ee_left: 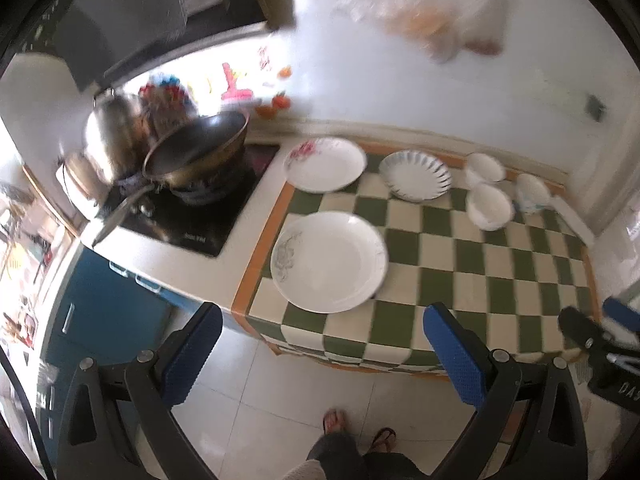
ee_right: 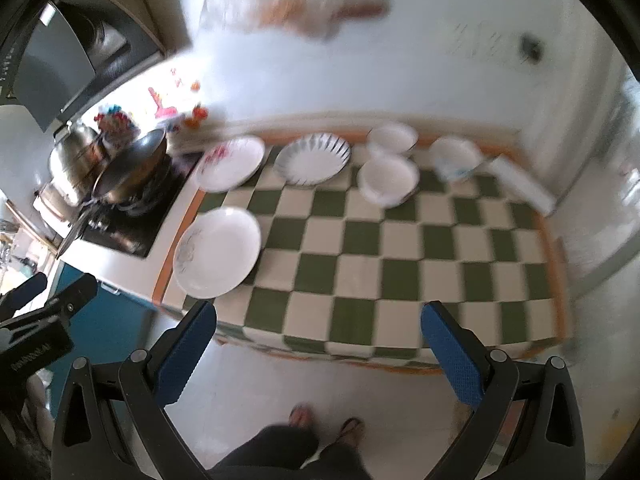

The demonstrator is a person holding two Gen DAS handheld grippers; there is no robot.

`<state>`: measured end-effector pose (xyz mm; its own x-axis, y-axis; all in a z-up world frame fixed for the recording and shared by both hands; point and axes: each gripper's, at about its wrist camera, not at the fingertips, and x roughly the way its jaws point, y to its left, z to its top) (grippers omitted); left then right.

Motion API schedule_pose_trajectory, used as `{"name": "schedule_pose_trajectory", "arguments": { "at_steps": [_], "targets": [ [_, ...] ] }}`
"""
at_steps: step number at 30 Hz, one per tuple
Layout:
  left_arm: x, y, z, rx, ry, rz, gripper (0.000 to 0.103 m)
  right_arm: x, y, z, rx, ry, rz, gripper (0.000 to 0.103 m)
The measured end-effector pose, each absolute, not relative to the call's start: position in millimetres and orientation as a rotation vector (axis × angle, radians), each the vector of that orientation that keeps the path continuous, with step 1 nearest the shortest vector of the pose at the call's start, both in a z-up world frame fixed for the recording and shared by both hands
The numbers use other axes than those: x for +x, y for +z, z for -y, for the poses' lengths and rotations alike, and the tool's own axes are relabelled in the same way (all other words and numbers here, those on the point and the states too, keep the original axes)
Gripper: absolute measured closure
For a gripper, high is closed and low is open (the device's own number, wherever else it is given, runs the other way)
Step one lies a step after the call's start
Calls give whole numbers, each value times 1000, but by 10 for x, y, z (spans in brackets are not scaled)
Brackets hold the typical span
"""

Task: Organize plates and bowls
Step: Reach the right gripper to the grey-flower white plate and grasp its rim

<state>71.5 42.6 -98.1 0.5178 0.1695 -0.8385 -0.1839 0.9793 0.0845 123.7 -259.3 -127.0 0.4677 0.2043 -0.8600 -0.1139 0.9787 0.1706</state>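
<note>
Green-checked counter [ee_left: 480, 264] holds three plates, three bowls [ee_left: 490, 206], spread apart. Left gripper [ee_left: 322, 350], right gripper [ee_right: 318, 344] spread wide, empty, hovering. Advice: approach nearest plate [ee_left: 330, 262] low, pinch rim.

On the counter [ee_left: 472, 264], one plate [ee_left: 330, 262] lies near the front left corner, with a second plate [ee_left: 325, 164] behind it along the wall and a third, ribbed plate [ee_left: 415, 175] just to that one's right. Further right sit three bowls [ee_left: 490, 206]: two close together, one behind the other, and one [ee_left: 532, 192] apart to their right. Left of the counter stands a stove [ee_left: 208, 216] bearing a wok [ee_left: 196, 152], with a pot [ee_left: 114, 132] at the wok's left.
</note>
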Motion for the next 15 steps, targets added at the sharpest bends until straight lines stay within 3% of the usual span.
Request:
{"name": "schedule_pose_trajectory", "arguments": {
  "at_steps": [12,15],
  "targets": [
    [2011,-2445,-1358,-77,210,-1279,0,2684,-3117,1558,194,309,-1379,0],
    [2319,-2787,-1549,-60,174,-1347,4,3025,-3490,1344,222,298,-1448,4]
  ]
}}
